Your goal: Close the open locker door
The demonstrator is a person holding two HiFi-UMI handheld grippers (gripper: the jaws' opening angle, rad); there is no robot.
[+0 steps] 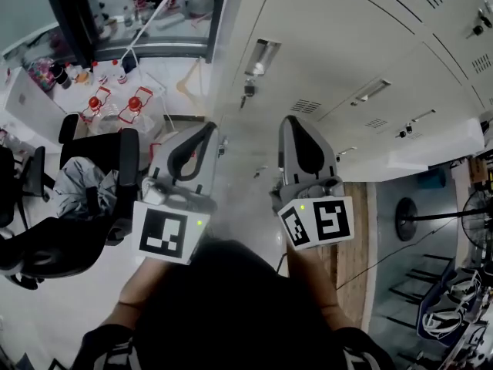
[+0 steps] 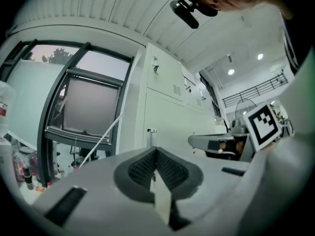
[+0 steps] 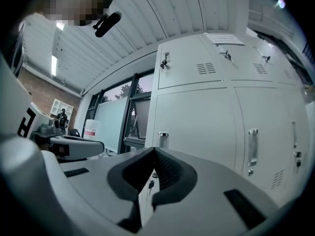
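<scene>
We've both jaws clenched w/ nothing in them; L gripper [image 1: 209,126] and R gripper [image 1: 290,120] face the lockers [image 1: 347,45]. The open locker door [image 1: 435,151] juts out off to our right, so R gripper's nearer.

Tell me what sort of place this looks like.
Probably a workroom or lab with a staff locker area. A bank of pale metal lockers fills one wall, black office chairs stand nearby, and there is a large dark-framed window.
</scene>
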